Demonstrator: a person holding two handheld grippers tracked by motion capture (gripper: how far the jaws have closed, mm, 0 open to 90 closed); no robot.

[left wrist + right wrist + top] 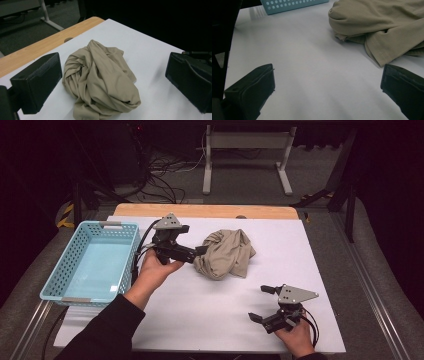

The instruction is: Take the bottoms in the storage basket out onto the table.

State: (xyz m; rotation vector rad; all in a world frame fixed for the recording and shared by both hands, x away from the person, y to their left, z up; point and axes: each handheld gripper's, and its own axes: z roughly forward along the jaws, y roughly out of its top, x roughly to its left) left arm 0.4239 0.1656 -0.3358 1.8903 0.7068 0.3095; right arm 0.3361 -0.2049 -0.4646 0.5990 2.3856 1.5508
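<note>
Surface (pixel 210 310): white, bare and roomy from 5 to 7 o'clock.
Basket (pixel 70 265): at 9 o'clock edge.
Cloth (pixel 226 252): crumpled at centre, just ahead of left gripper (pixel 200 251), jaws released.
Right gripper (pixel 261 302): 5 o'clock, jaws released, cloth well apart.

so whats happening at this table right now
A person at a white table holds a two-jaw gripper in each hand. The left gripper is right at the edge of a crumpled beige cloth in the middle of the table, with its jaws spread wide on either side of the cloth and not closed on it. The right gripper is open too, near the front edge, apart from the cloth. A light blue basket sits at the left with nothing in it.
</note>
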